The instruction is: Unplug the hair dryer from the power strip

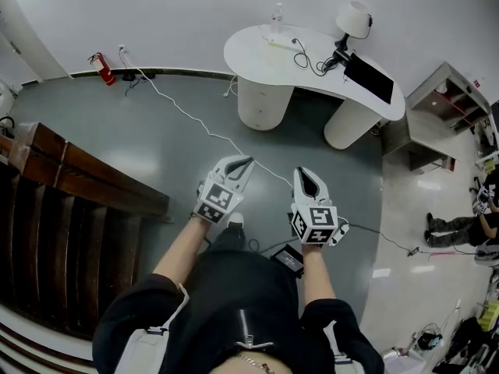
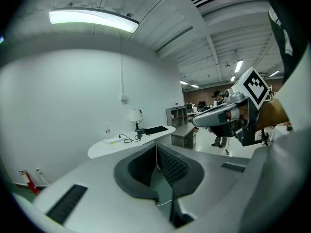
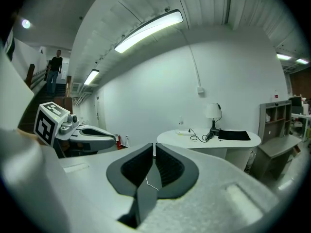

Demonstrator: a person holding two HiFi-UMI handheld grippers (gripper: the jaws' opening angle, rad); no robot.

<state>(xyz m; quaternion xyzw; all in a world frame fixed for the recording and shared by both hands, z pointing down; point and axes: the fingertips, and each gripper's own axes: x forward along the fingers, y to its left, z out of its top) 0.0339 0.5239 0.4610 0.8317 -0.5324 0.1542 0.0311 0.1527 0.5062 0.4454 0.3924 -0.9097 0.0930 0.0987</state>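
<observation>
Office-like workspace: curved white desk (image 1: 257,57), shelving unit (image 1: 448,104), ceiling strip light (image 3: 148,30).

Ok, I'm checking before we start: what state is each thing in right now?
Left gripper: shut, empty.
Right gripper: shut, empty.
Black cord: looks plugged into the power strip.
Bottle: upright.
Fire extinguisher: upright.

White desk (image 1: 257,49); white lamp (image 1: 352,18), black cord (image 1: 310,59) and black mat (image 1: 369,78) toward its right edge. Red fire extinguisher (image 1: 101,68) by white wall (image 1: 179,14). Grey-green floor (image 1: 140,139) crossed by white cable (image 1: 183,113). Dark brown stairs (image 1: 70,209). White left gripper (image 1: 249,161) and right gripper (image 1: 299,171), black-and-white square markers, dark grey ribbed pads (image 2: 171,165).
</observation>
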